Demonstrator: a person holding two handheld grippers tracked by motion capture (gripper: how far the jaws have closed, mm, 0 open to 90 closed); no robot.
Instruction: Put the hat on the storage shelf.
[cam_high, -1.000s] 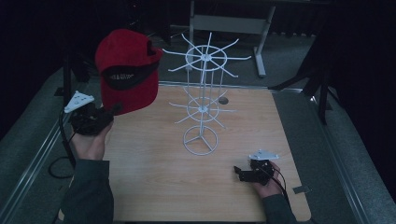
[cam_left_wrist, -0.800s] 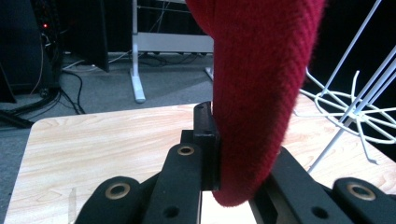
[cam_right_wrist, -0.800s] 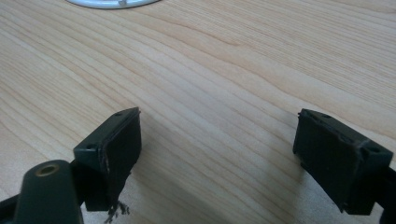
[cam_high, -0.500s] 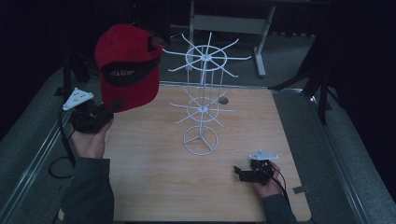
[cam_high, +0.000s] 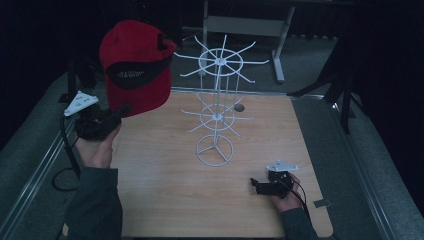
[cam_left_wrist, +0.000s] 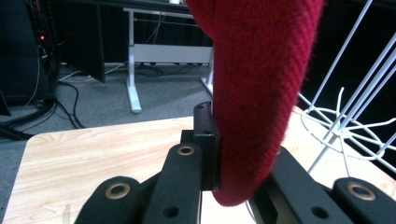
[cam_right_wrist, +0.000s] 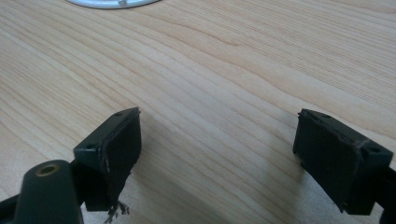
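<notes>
Cap (cam_high: 134, 70) higher, nearer rack (cam_high: 216, 107).

One red cap (cam_high: 134, 70) was present, raised above the worktop's left edge. One white wire display rack (cam_high: 216, 107) stood on one wooden worktop (cam_high: 165, 200); it carried two tiers of radiating spokes above a single ring base. Two hand-held grippers were counted: the left hand-held gripper (cam_high: 120, 111) and the right hand-held gripper (cam_high: 256, 185). One grey-framed table (cam_high: 245, 25) stood behind the worktop.
</notes>
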